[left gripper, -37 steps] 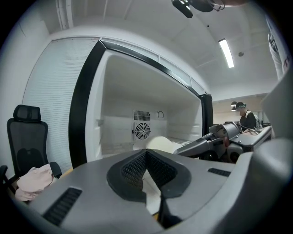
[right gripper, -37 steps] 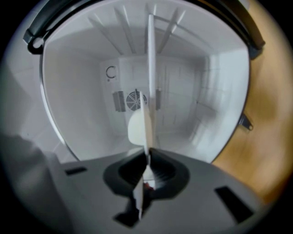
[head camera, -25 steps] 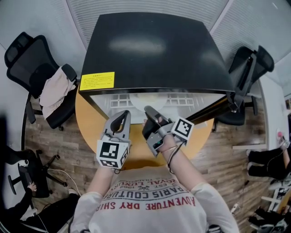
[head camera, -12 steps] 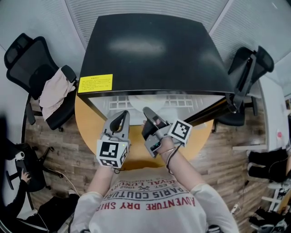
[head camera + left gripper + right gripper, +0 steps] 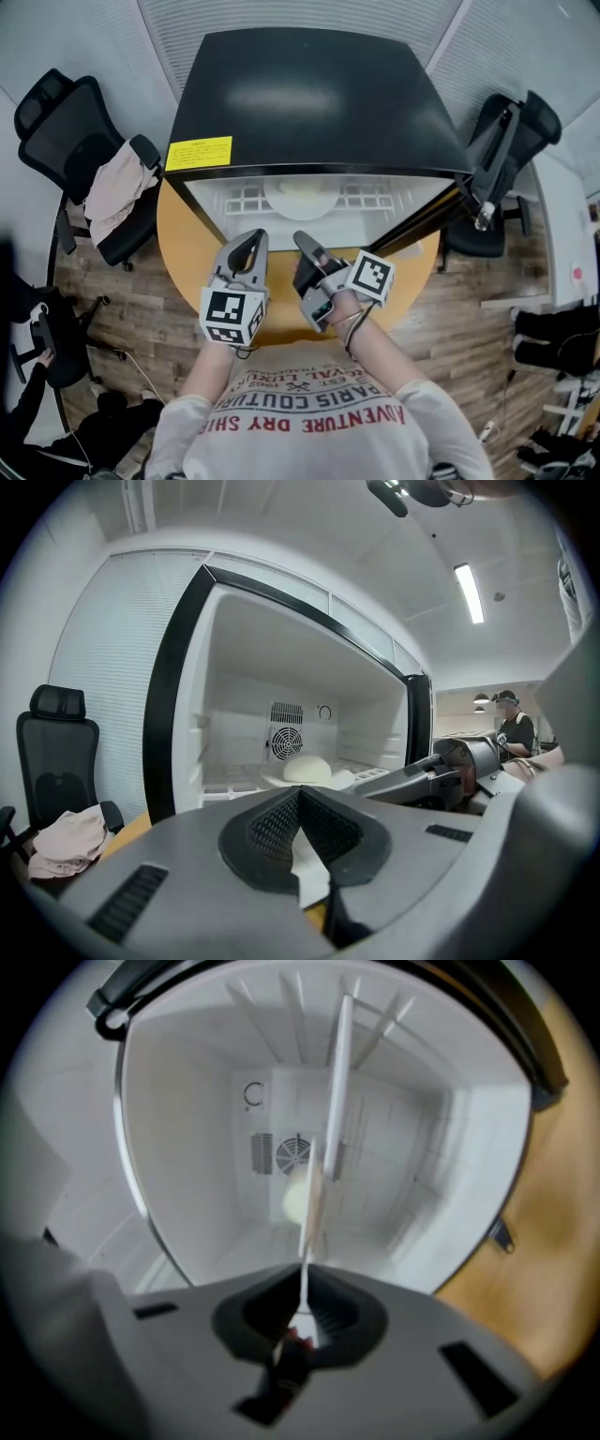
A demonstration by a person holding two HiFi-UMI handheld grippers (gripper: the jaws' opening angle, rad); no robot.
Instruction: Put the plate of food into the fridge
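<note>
The plate (image 5: 323, 208) of pale, domed food (image 5: 300, 192) rests on the shelf (image 5: 242, 201) inside the open fridge (image 5: 309, 103). Your right gripper (image 5: 301, 240) has its jaws clamped on the near rim. Your left gripper (image 5: 255, 238) has its jaws together, empty, outside. Treat the plate as stiff, breakable and probably slippery: hold the rim only and keep it level

Floored in grey-brown wood planks (image 5: 122, 309), walled at the back with pale ribbed panels (image 5: 516, 42). Furnished with a round orange-wood tabletop (image 5: 183, 248), a black office chair (image 5: 52, 112) at left draped with a pale pink garment (image 5: 114, 187), and a second black chair (image 5: 542, 117) at right. Lit from above by a long ceiling strip light (image 5: 470, 592).
</note>
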